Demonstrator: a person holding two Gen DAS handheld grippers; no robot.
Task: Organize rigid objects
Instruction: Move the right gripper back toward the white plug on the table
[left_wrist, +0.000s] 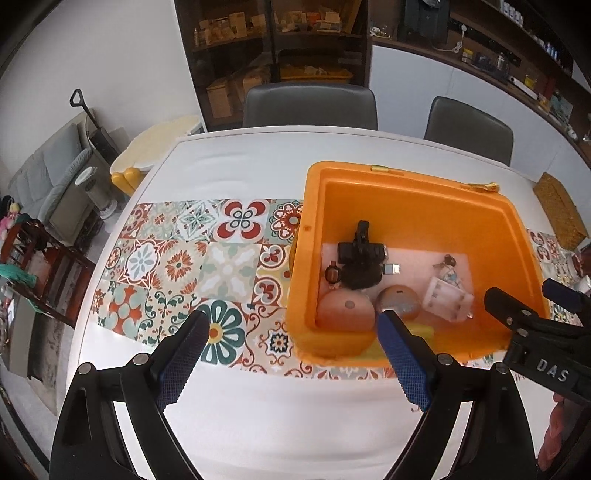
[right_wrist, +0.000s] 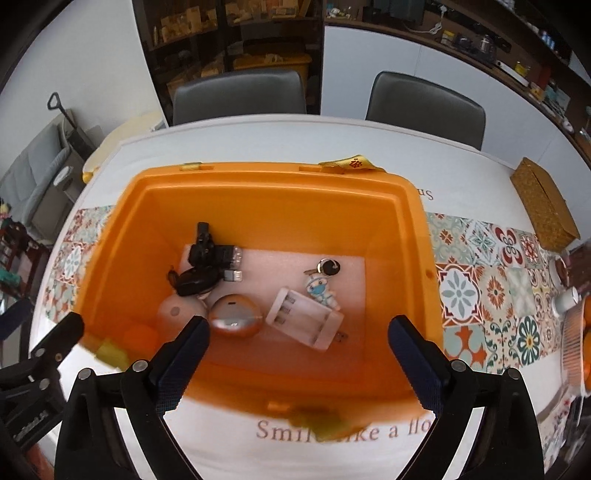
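Bright, even daylight; soft shadows. Strong fisheye bending with dark corner vignettes. The bin's (right_wrist: 413, 236) near rim smears with blur at lower centre.

Spread fingers (right_wrist: 417, 365) frame orange bin (right_wrist: 280, 192) holding gadgets.

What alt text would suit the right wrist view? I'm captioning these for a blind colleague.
An open orange bin on a white table holds a black clip, two round gadgets, a white battery case and a keychain figure. The right gripper hovers above it, fingers apart and empty.
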